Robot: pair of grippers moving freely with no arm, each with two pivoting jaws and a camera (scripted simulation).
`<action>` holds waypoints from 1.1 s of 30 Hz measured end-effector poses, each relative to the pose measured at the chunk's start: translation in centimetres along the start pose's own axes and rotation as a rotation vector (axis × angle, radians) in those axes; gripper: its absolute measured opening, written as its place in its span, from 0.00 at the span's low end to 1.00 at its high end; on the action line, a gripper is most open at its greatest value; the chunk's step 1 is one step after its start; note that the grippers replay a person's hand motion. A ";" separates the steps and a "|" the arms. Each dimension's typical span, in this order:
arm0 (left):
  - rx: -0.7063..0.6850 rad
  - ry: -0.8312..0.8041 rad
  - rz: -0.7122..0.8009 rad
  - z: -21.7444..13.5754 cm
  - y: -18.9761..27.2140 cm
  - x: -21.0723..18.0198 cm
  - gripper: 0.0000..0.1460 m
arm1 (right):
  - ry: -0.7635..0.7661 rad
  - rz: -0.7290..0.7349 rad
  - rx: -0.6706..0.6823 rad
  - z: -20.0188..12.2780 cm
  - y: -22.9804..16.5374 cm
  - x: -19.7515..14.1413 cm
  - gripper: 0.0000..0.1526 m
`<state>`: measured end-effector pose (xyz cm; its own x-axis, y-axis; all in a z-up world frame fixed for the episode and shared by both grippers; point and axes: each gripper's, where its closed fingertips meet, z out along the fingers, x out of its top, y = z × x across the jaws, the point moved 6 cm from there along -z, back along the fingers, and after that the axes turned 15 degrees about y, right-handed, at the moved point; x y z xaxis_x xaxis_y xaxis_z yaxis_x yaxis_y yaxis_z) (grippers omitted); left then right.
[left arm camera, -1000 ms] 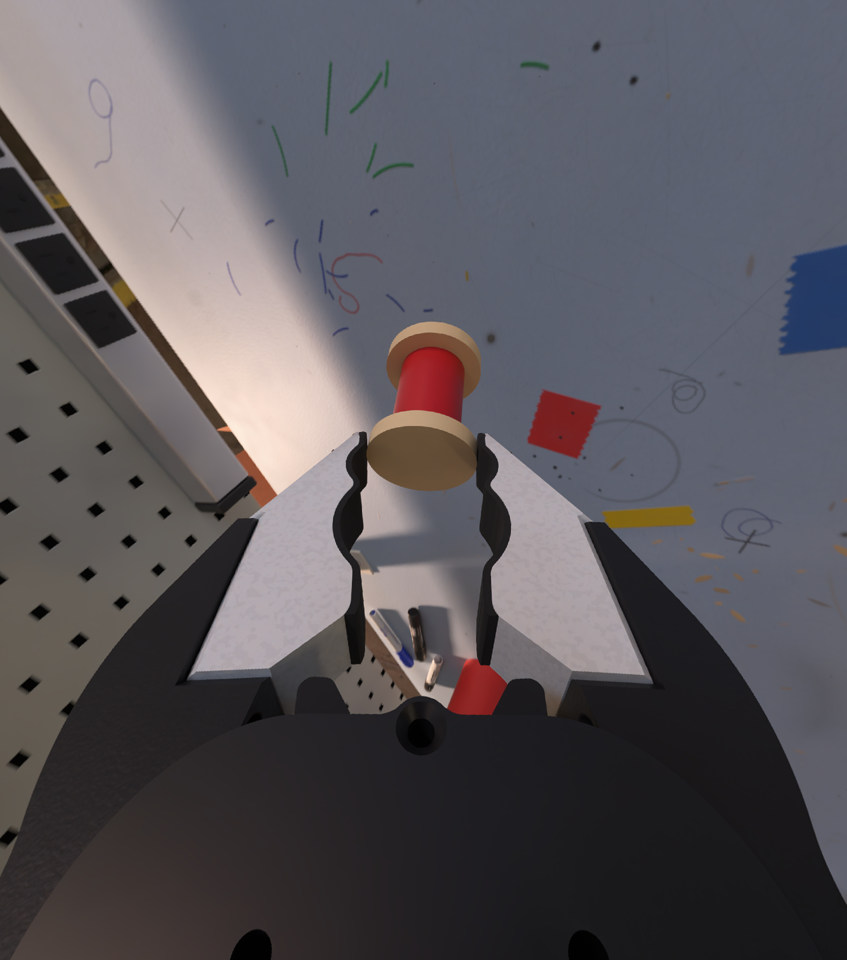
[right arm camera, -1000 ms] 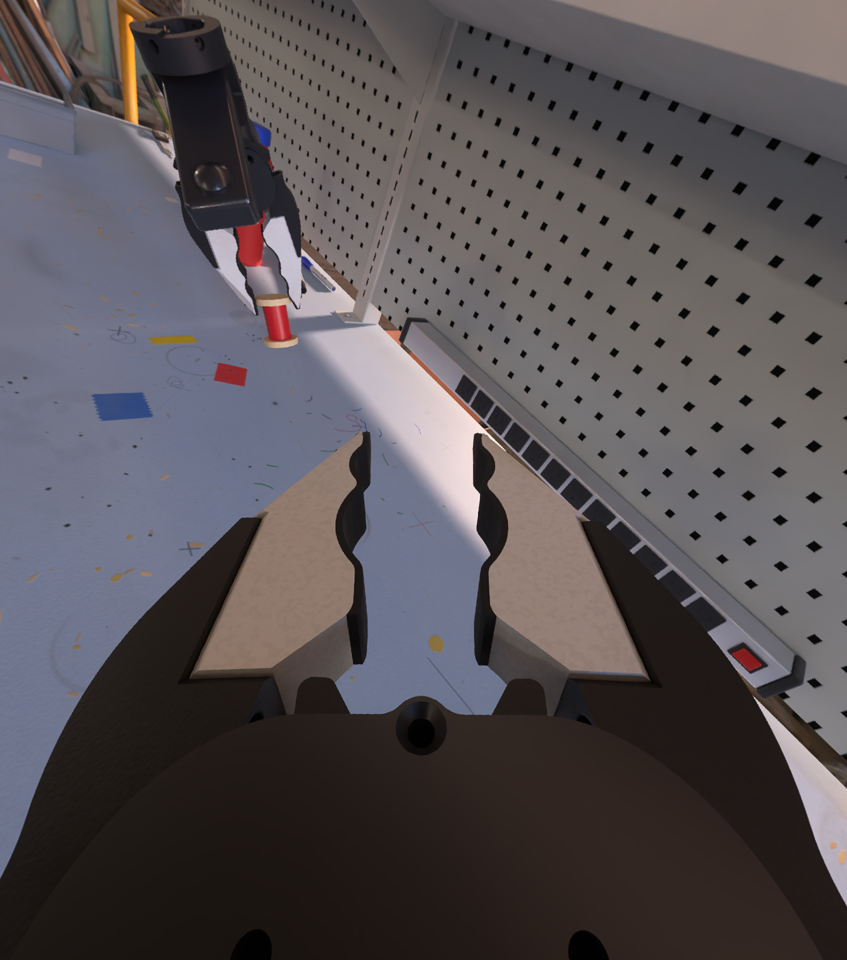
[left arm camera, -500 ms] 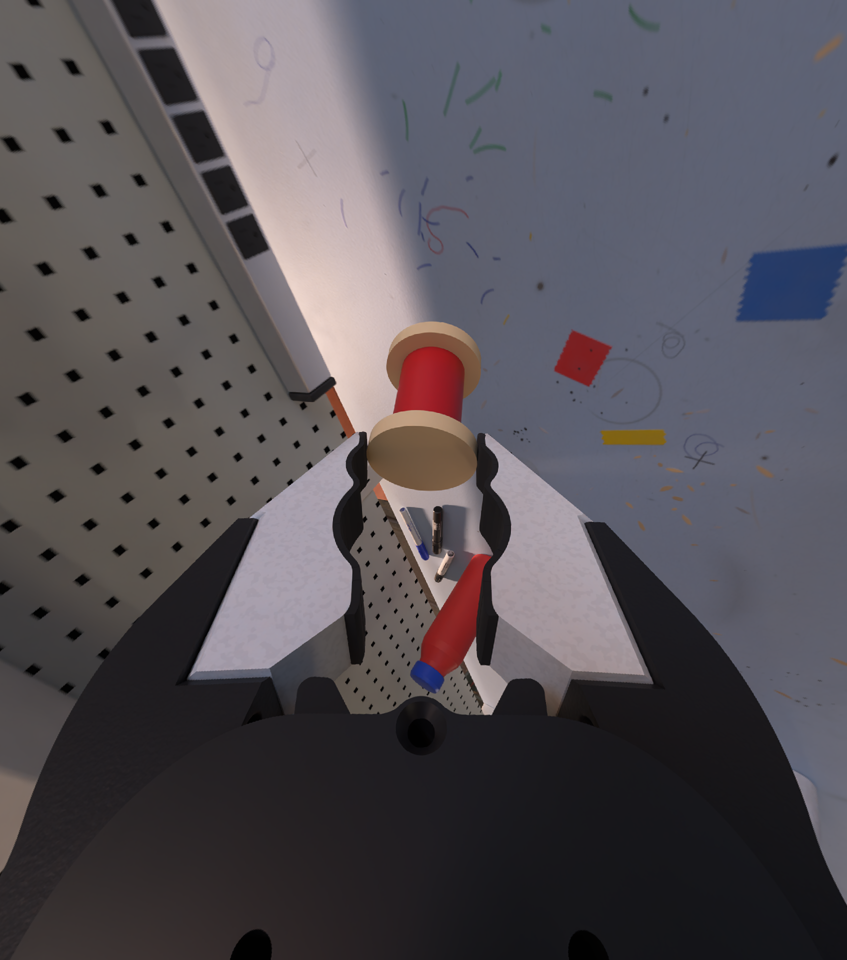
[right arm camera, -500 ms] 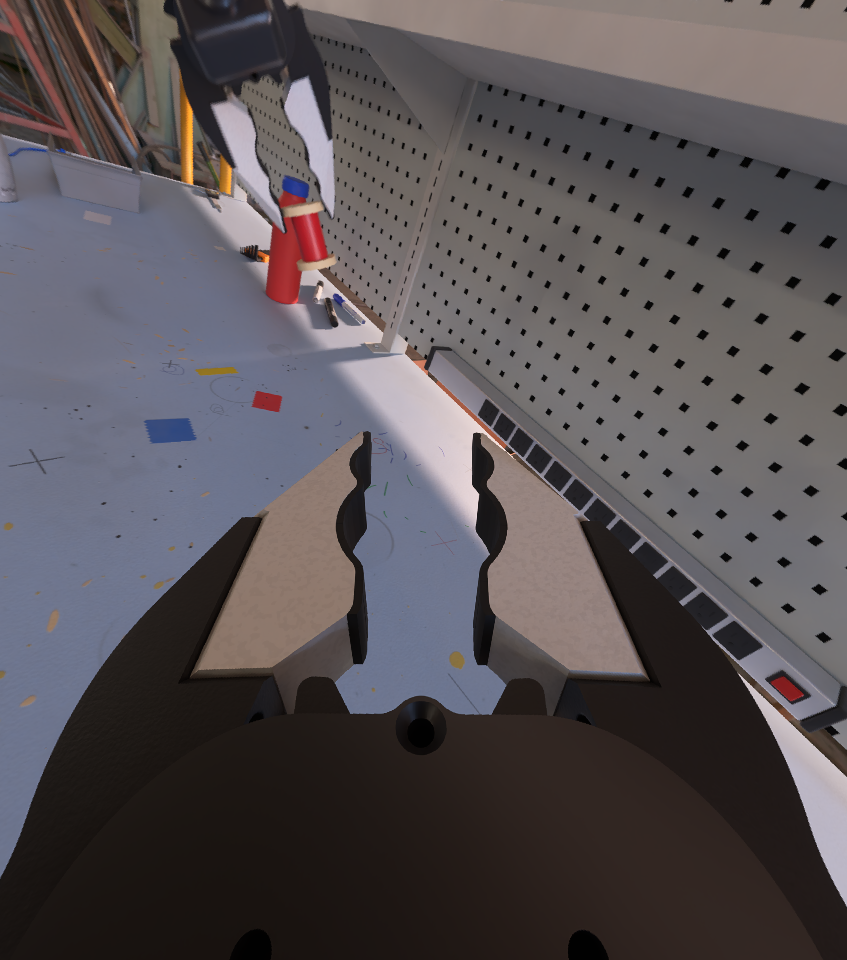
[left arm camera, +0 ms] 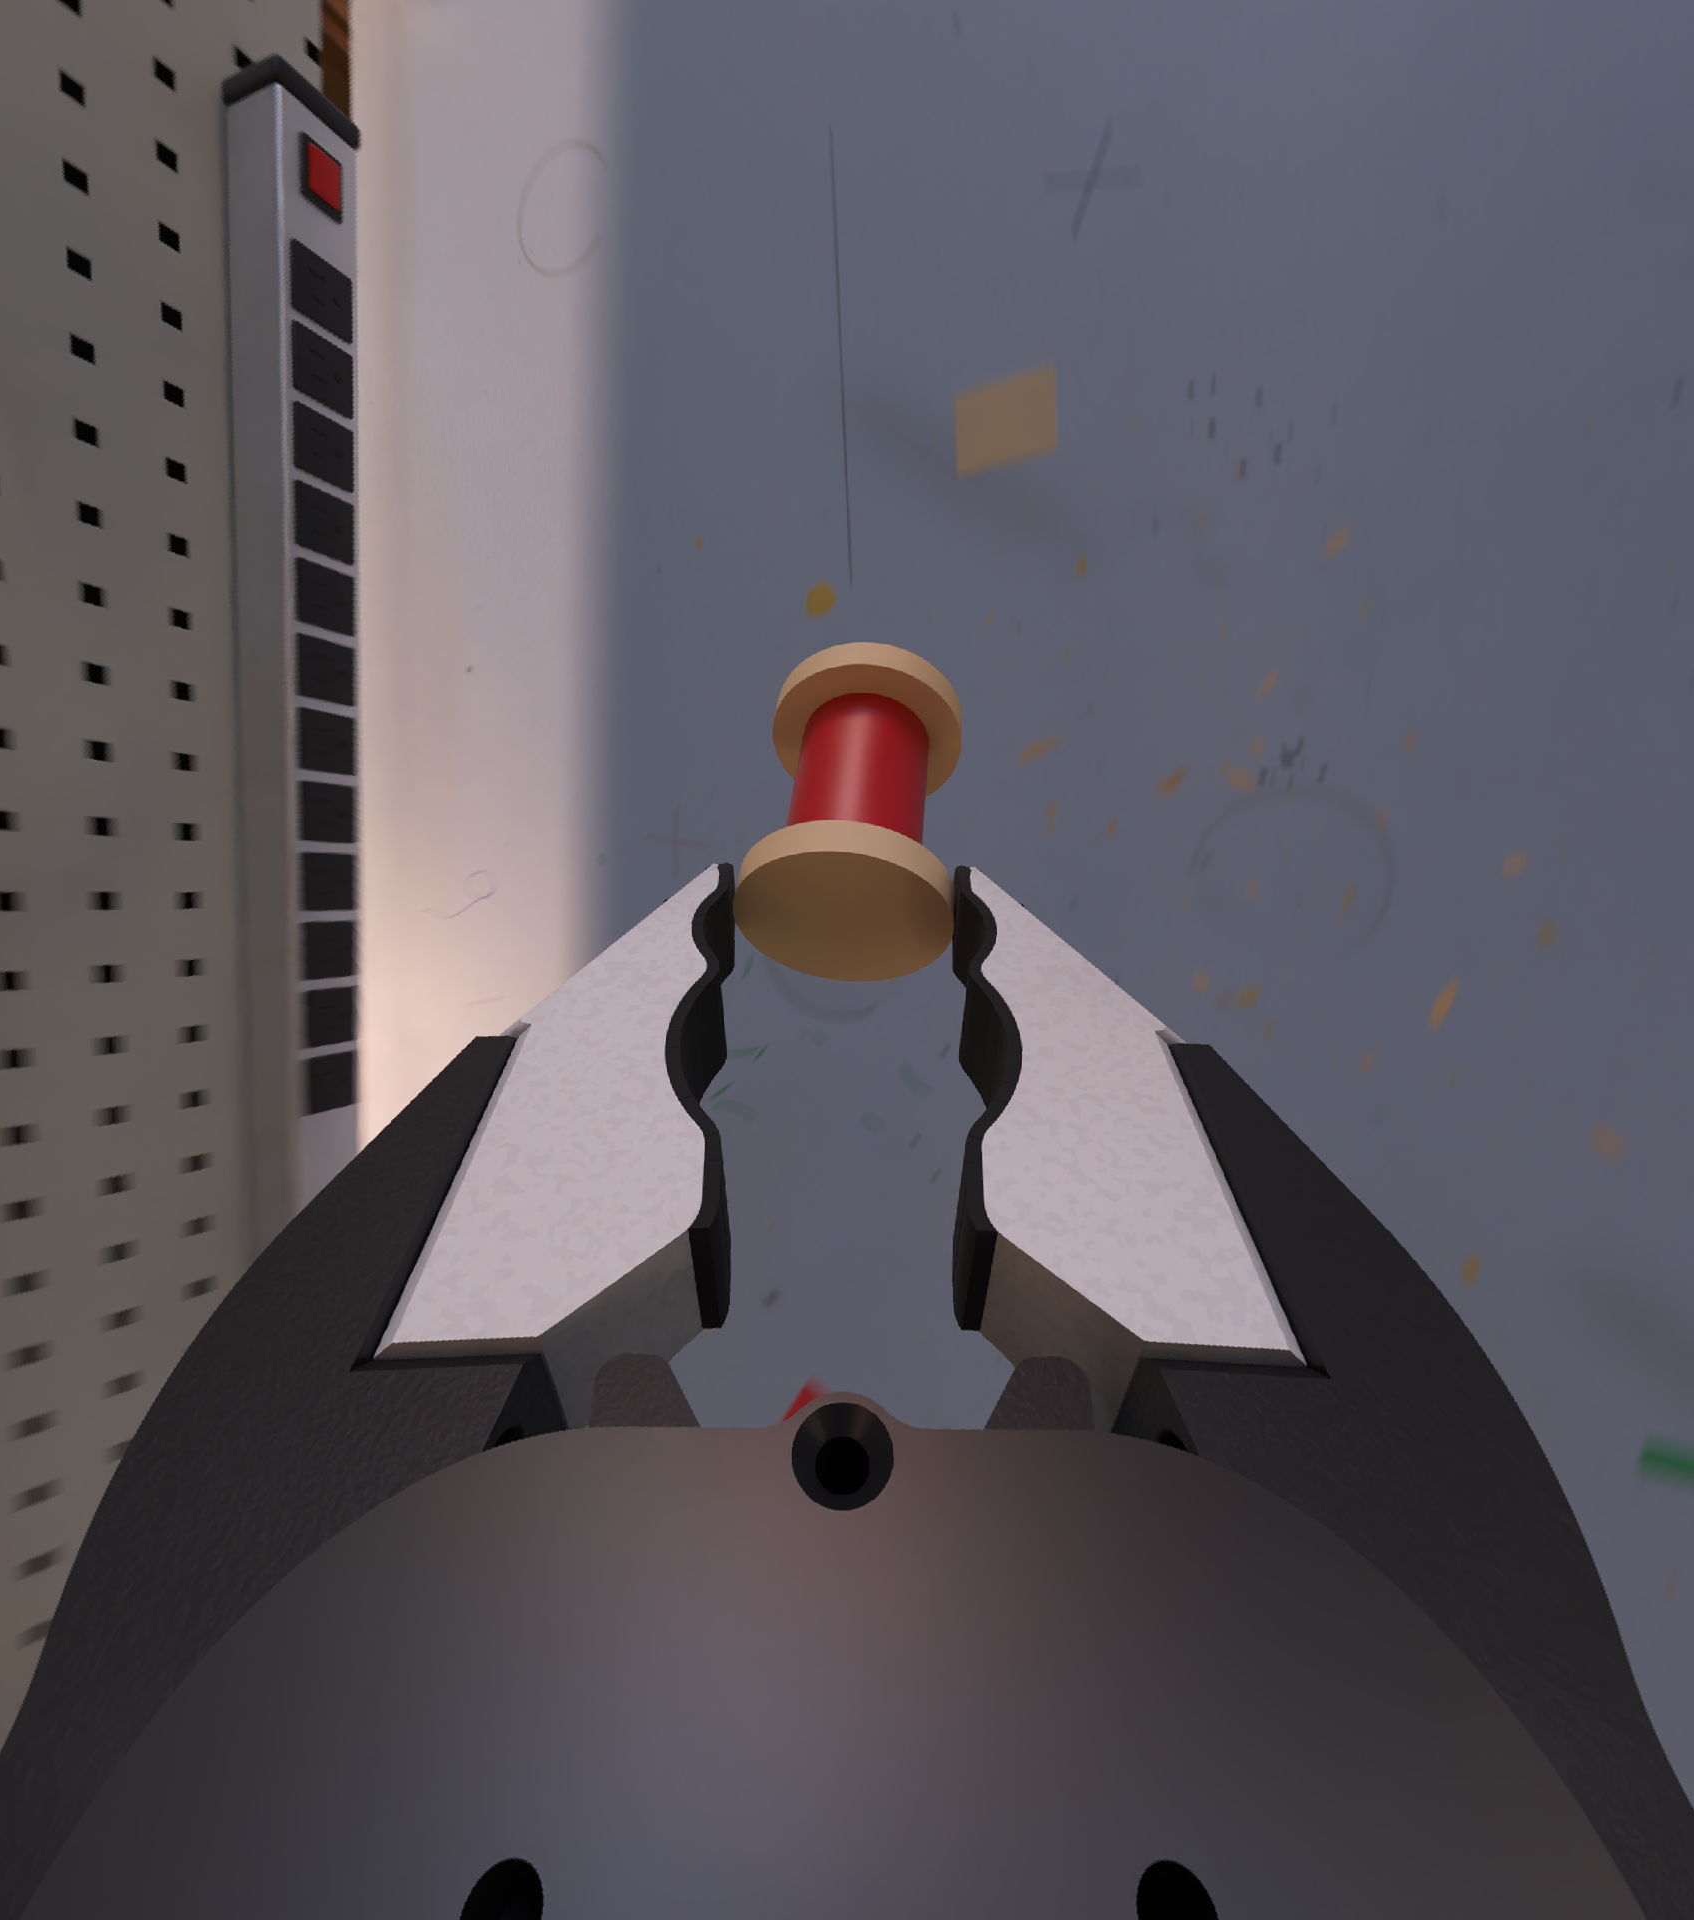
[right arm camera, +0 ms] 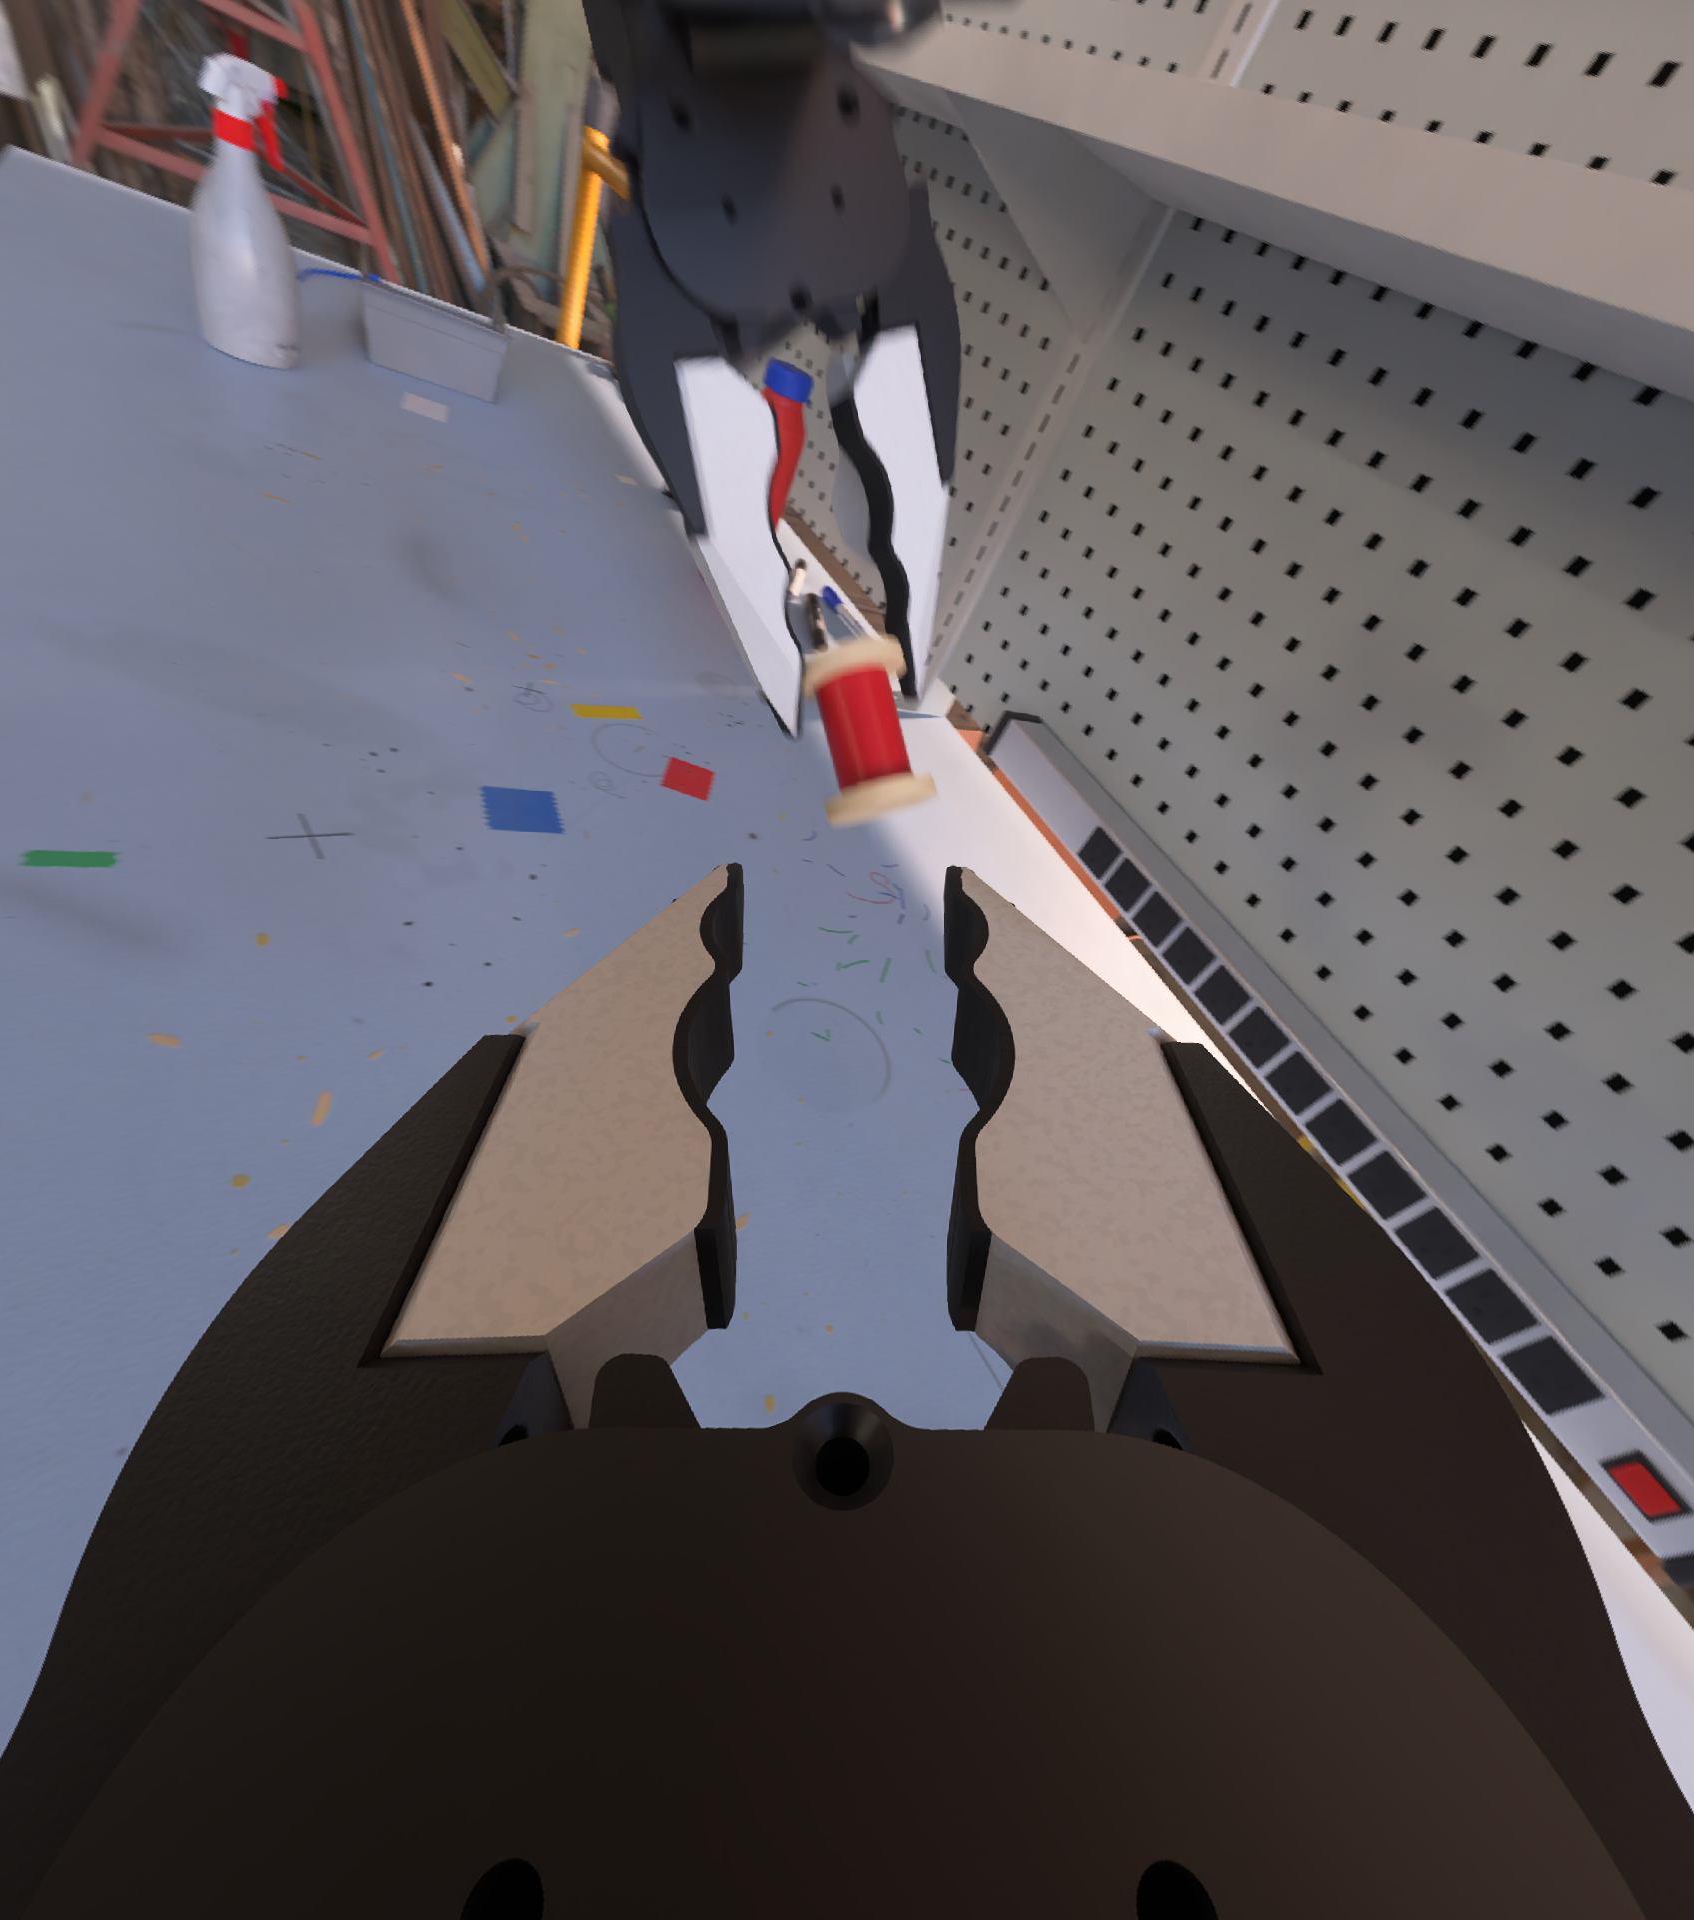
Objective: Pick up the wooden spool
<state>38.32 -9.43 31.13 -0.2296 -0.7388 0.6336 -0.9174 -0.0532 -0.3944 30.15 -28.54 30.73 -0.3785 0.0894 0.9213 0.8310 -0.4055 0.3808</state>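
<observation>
Where the spool [left arm camera: 848,821] was lifted near the counter's back edge moments ago, it is now carried high, pinched by one flange in the left gripper [left arm camera: 843,920]; the right gripper [right arm camera: 843,914] is held agape, empty.

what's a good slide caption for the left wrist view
Left gripper holds the wooden spool by one end disc above the marked workbench, power strip alongside.
</observation>
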 end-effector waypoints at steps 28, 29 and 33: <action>0.135 0.415 -0.719 9.9 0.9 -9.7 0.29 | -0.261 0.113 -0.396 12.5 -2.9 -9.5 0.22; 0.151 0.414 -0.715 9.8 0.8 -9.9 0.29 | -0.255 0.097 -0.425 12.7 -3.4 -9.7 0.22; 0.197 0.421 -0.736 9.7 0.3 -10.7 0.29 | -0.285 0.016 -0.516 12.7 -5.2 -10.8 0.19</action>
<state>43.60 -8.04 17.80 0.2625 -0.1631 0.9511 -0.8163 -0.5631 0.1288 35.08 -15.84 19.81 -0.1834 0.2915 0.9388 0.5028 -0.7929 0.3443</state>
